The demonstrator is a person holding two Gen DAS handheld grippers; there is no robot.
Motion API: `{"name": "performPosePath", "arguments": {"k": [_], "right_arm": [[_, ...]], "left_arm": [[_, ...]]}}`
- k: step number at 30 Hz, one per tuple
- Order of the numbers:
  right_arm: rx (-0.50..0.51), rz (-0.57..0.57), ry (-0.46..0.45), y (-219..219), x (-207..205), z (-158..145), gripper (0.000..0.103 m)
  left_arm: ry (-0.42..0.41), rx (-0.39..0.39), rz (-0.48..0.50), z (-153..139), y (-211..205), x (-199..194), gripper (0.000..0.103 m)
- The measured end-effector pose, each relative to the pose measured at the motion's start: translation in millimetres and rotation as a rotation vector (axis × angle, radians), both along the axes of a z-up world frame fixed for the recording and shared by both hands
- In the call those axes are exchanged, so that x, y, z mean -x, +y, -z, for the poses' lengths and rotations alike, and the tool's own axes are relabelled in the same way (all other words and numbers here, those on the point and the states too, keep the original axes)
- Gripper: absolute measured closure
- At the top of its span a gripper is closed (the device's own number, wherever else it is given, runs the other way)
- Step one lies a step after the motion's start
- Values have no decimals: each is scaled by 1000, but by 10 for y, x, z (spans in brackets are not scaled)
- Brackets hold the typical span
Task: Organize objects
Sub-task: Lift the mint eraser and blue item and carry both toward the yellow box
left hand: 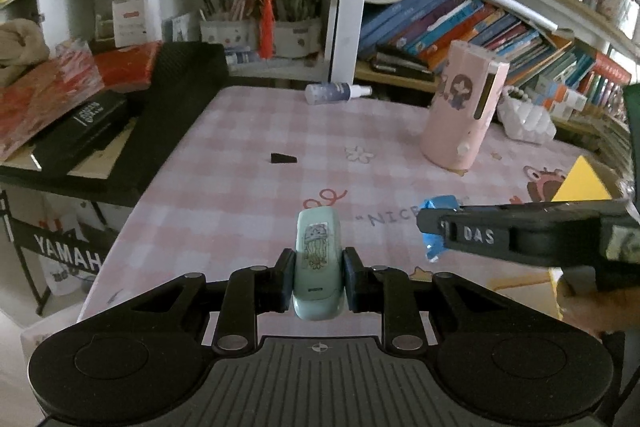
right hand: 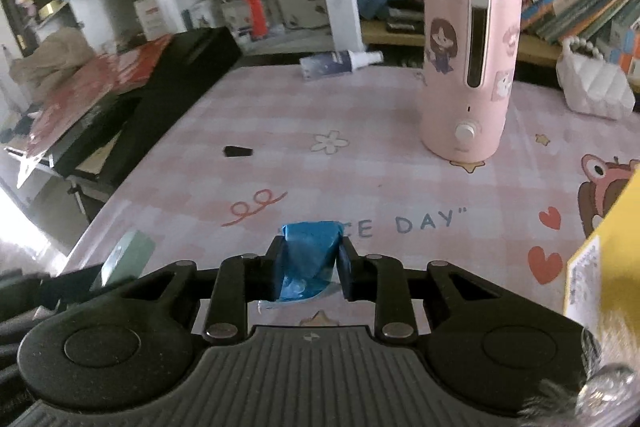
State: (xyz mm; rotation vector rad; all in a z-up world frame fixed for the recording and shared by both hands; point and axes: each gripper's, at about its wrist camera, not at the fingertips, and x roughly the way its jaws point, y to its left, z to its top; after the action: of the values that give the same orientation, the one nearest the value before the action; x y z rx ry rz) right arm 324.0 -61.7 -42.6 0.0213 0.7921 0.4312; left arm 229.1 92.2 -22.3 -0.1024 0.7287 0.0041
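Observation:
My left gripper [left hand: 318, 261] is shut on a mint-green oblong case [left hand: 318, 239] with a cartoon sticker, held lengthwise above the pink checked tablecloth [left hand: 248, 211]. My right gripper [right hand: 308, 261] is clamped on a crumpled blue packet [right hand: 310, 253], its pads pressing both sides. In the left wrist view the right gripper [left hand: 430, 227] reaches in from the right, with the blue packet [left hand: 438, 205] at its tip, just right of the mint case. The mint case [right hand: 128, 255] shows at the lower left of the right wrist view.
A tall pink humidifier [right hand: 468, 75] stands mid-table. Behind it a spray bottle [right hand: 340, 61] lies on its side. A small black wedge [right hand: 238, 151] lies left of centre. A yellow box [right hand: 608, 259] sits at the right, a white bag [right hand: 592, 87] far right, a black case [left hand: 160, 107] along the left edge.

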Motion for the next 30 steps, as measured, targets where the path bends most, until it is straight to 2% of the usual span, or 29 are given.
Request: {"name": "performPosePath", "arguments": {"k": [4,11,21,30], "right_arm": [[23,-25,-51,-11,283,-91,78],[42,-22,-80,-51,738,-214,78],[51,23,-94,-3,1345,-304,78],[52,74,-70,16,1955,-282,78]], "left_arm": [[-17,10,6,-62,17,198,79],[-48,27,37,-134,45,515,79],[-71,41,102,-165,78,1010,79],[-69,48,149,-186,138,1469,79]]}}
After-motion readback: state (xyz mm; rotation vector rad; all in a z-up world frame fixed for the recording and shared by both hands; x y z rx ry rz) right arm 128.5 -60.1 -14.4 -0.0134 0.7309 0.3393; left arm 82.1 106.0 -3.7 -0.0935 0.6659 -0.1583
